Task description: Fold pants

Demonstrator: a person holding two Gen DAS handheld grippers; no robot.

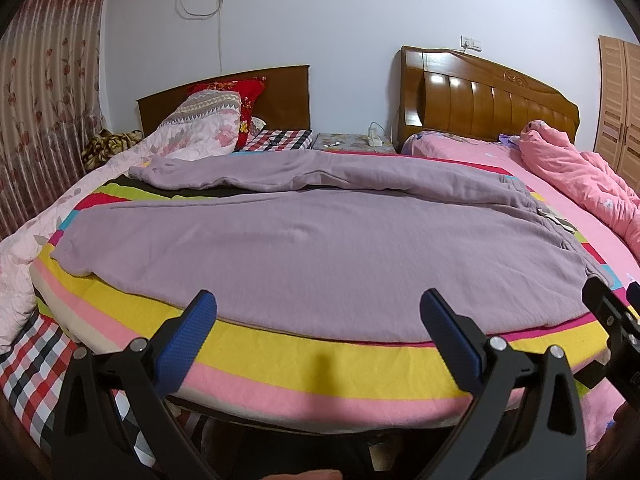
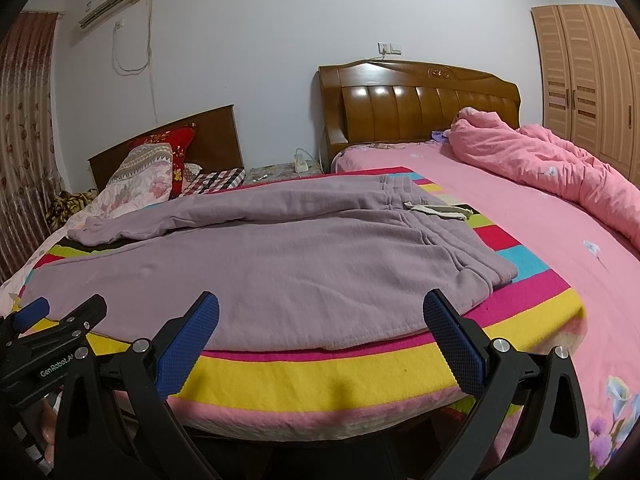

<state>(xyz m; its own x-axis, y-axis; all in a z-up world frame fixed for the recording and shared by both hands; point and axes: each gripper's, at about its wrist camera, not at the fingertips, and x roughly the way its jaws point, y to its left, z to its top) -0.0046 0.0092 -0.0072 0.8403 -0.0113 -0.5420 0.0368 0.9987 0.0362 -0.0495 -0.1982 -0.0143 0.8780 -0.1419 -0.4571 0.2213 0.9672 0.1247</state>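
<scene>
Mauve pants [image 1: 304,248] flat across striped blanket [image 1: 320,360], waistband right. Thick soft fleece: limp, bulky, non-slip. Left gripper [image 1: 318,336] and right gripper [image 2: 320,336] both spread, empty. Pinch waistband and cuff.

The pants [image 1: 312,252] are mauve sweatpants in thick, soft fabric, and they lie spread out lengthwise across the striped blanket [image 1: 320,364] on the bed. The waistband [image 2: 404,184] sits at the right end, gathered and ribbed, with a pale drawstring [image 2: 436,211] trailing off onto the blanket. The near leg lies flat and smooth, its long edge running close along the blanket's front stripes. The far leg [image 1: 224,174] stretches left, rumpled and slightly twisted, and its cuff [image 2: 90,232] is bunched up near the left end of the bed.
</scene>
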